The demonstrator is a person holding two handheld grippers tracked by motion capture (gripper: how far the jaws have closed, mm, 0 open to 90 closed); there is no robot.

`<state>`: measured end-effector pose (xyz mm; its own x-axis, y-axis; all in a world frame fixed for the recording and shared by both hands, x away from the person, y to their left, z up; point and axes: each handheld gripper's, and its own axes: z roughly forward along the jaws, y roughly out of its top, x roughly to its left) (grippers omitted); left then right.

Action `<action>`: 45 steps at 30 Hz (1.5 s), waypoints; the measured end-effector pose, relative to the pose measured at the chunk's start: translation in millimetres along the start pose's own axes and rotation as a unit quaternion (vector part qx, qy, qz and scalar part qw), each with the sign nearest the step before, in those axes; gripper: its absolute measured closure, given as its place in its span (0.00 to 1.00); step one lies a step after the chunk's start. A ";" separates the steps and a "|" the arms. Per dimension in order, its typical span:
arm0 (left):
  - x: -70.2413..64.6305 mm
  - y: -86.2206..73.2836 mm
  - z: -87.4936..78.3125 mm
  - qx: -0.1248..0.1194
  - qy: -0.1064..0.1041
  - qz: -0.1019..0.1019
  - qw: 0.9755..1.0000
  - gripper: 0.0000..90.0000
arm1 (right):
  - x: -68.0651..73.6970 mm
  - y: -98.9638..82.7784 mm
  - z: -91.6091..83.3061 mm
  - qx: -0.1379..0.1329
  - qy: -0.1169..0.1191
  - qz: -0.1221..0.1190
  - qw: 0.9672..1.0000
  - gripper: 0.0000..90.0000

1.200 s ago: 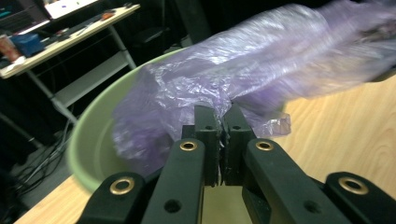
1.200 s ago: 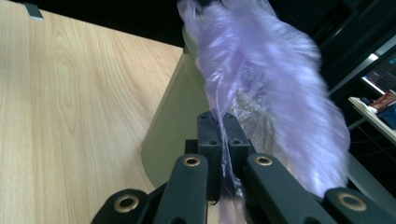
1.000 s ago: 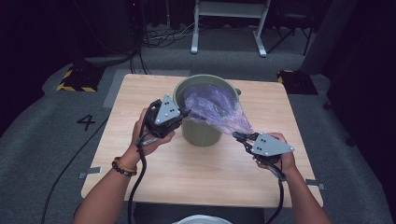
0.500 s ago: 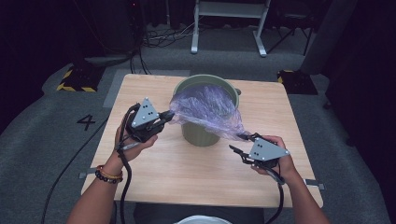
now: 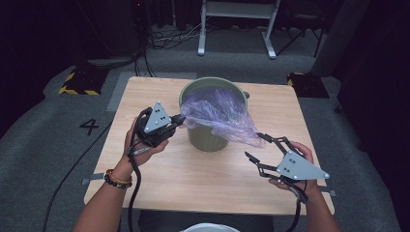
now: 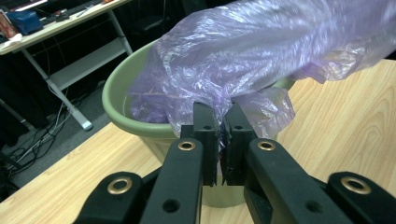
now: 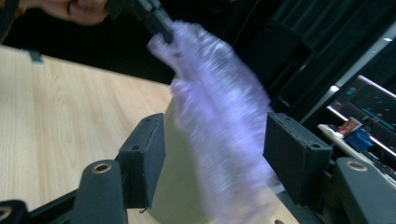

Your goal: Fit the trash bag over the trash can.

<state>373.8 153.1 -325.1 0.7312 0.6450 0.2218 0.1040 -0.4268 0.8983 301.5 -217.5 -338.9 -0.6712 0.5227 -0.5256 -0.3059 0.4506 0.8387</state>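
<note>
The purple plastic bag (image 5: 220,116) drapes over the green bucket (image 5: 208,137), one corner clenched in my left tool (image 5: 178,119). My right tool (image 5: 256,147) has just been opening, its jaws apart around the bag's loose end without pressing it. That end could sag off the rim, or my left pull could tip the bucket. On the floor left of the desk (image 5: 203,179) I read a "4" (image 5: 90,126).

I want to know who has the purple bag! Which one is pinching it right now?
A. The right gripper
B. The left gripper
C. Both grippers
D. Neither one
B: the left gripper has its jaws shut on the edge of the purple bag at the green bucket, while the right gripper has just been opening and its pads stand apart from the bag.
</note>
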 end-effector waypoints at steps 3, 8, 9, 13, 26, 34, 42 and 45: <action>-0.6 0.4 0.9 0.000 0.000 0.003 1.000 0.96 | -3.7 2.1 -1.7 0.001 -0.020 0.011 1.000 0.43; -5.1 2.3 3.0 -0.004 -0.005 0.010 1.000 0.96 | -5.2 0.6 16.8 0.025 0.010 0.013 1.000 0.42; -5.1 2.3 3.0 -0.004 -0.005 0.010 1.000 0.96 | -5.2 0.6 16.8 0.025 0.010 0.013 1.000 0.42; -2.9 5.8 2.6 -0.006 -0.002 0.013 1.000 0.96 | -12.4 -3.3 35.2 0.058 0.011 0.006 0.998 0.65; 20.0 9.6 -8.9 -0.013 0.074 0.002 0.997 0.88 | -54.7 -12.4 35.9 0.043 0.018 0.111 0.993 1.00; 19.3 -6.7 -2.6 -0.024 0.058 -0.053 0.997 0.40 | -54.7 -1.6 33.0 0.033 0.026 0.123 0.992 1.00; 13.7 -20.9 13.6 -0.017 -0.026 -0.098 0.995 0.23 | -50.8 2.9 34.4 0.026 0.037 0.127 0.991 1.00; 13.7 -17.4 18.5 -0.019 -0.033 -0.112 0.993 0.26 | -48.2 5.1 34.2 0.023 0.044 0.124 0.991 1.00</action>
<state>394.4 157.6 -344.7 0.7350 0.6780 -0.0095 0.2444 -0.2519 0.9364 355.4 -215.6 -314.1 -0.7793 0.5570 -0.2870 -0.0942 0.3486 0.9325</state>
